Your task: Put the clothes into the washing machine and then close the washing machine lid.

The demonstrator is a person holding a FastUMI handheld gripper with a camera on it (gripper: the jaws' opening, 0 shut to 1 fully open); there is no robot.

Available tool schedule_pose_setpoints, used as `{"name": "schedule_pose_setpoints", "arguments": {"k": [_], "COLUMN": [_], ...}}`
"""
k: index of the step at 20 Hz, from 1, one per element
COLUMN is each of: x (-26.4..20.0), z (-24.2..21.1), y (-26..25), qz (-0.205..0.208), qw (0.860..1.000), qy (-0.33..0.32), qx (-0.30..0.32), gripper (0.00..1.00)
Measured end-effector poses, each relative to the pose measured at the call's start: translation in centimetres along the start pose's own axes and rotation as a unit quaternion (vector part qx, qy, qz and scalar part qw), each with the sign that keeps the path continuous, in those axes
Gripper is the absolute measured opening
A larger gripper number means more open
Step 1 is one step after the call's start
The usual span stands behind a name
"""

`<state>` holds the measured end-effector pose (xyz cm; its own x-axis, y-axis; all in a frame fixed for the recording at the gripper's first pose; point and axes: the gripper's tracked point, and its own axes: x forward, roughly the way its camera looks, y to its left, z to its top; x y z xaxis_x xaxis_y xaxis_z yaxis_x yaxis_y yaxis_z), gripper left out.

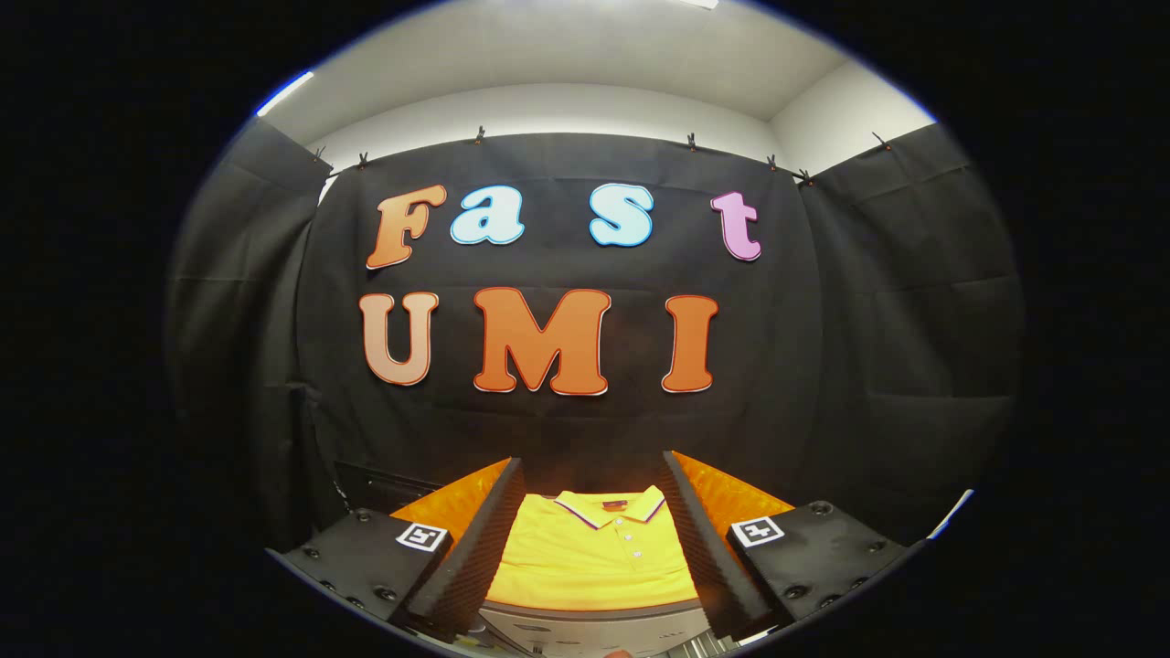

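A folded yellow polo shirt (594, 553) with a striped collar lies flat just ahead of me, seen through the gap between my two fingers. My gripper (592, 471) stands open, its fingers wide apart and raised above the shirt, touching nothing. Below the shirt's near edge a strip of a pale grey appliance top (594, 629) shows; whether it is the washing machine I cannot tell.
The black cloth booth wall (868, 366) hangs close behind the shirt and wraps round both sides. A white ceiling (567, 64) runs above it. A thin white edge (951, 512) pokes out low on the right.
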<state>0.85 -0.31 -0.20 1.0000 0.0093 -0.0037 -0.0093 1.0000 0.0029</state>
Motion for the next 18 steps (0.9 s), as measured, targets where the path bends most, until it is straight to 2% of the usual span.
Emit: {"name": "schedule_pose_setpoints", "arguments": {"k": [11, 18], "x": [1.9, 5.3], "z": [-1.1, -3.4], "y": [-1.0, -2.2], "qz": [0.001, 0.011], "qw": [1.0, 0.999], "qy": [0.018, 0.049], "qx": [-0.007, 0.008], "gripper": [0.97, 0.97]}}
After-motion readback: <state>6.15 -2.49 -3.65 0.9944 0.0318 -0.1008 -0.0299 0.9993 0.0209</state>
